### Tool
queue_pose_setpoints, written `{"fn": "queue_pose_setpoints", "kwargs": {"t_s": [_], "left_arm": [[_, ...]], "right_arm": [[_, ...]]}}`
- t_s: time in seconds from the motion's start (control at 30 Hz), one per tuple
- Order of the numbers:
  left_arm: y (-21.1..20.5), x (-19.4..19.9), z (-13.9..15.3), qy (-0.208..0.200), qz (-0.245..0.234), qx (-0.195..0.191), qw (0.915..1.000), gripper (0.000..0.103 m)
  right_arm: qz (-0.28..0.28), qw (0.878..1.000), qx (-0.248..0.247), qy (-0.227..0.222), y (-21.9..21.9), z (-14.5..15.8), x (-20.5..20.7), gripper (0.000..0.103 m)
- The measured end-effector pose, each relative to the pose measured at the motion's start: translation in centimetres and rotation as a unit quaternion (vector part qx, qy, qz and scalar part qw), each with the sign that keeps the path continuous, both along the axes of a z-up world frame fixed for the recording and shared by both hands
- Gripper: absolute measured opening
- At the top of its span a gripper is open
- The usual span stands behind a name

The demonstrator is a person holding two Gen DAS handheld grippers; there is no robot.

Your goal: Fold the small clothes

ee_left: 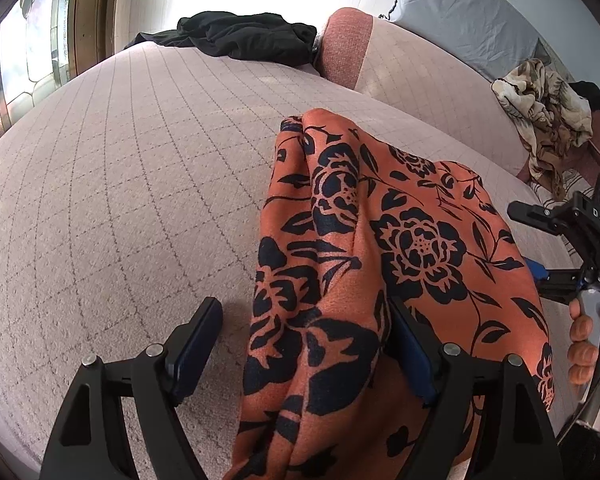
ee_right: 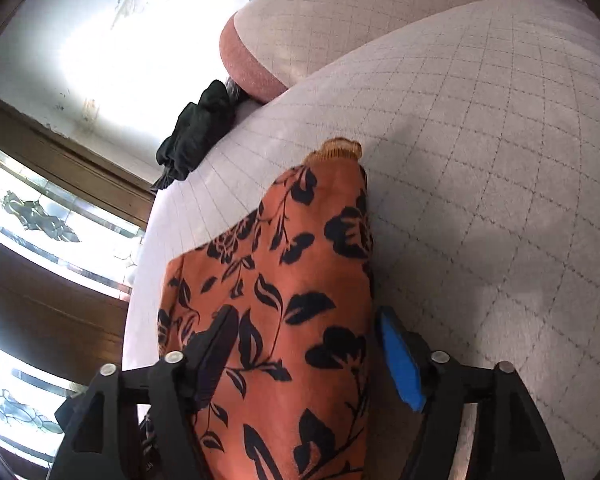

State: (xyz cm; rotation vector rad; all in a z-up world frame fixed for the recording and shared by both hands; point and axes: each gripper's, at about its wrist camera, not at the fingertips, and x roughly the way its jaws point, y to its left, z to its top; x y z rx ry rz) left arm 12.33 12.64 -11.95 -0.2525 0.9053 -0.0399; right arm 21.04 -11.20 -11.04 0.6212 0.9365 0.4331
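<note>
Quilted pale cushion (ee_left: pixel 120 200) of a sofa or bed, window with patterned glass (ee_left: pixel 32 48) at upper left of the left wrist view, bright wall behind. Black garment (ee_left: pixel 236 34) heaped at the far edge, top centre; a beige crumpled cloth (ee_left: pixel 548 120) at the right edge, well apart, probably waiting their turn.

Orange floral garment (ee_left: pixel 360 260) lies on the cushion, bunched lengthwise, running from lower centre up to mid-frame in both views. It looks laid out for folding, not yet flat.

Left tongs (ee_left: pixel 304 344) stand wide; the cloth sits between the fingers, bulging against the right one, clear of the left one. No clamp visible.

Right tongs (ee_right: pixel 306 344) also wide: in the right wrist view the cloth fills the gap, left finger over the fabric, blue pad (ee_right: pixel 400 360) just beside its right edge, not pressing. Both tongs seem to straddle the near end, likely poised between grips. A hand (ee_left: pixel 584 340) holds the right tool at the right edge of the left wrist view.
</note>
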Motion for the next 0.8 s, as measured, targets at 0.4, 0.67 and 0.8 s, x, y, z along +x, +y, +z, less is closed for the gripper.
{"fn": "queue_pose_setpoints", "kwargs": {"t_s": [0.4,0.67,0.8], "left_arm": [[0.0,0.1,0.0,-0.003,-0.001,0.0,1.0,0.084],[0.1,-0.2,0.1,-0.003,0.002,-0.001,1.0,0.084],[0.1,-0.5,0.1,-0.005,0.003,0.004,1.0,0.084]], "right_arm": [[0.027,0.989,-0.148,0.013,2.9,0.9,3.6,0.06],[0.01,0.995,-0.097,0.031,0.4,0.3,-5.3,0.084],[0.065,0.993,-0.096,0.021,2.4,-0.7,-7.8,0.048]]}}
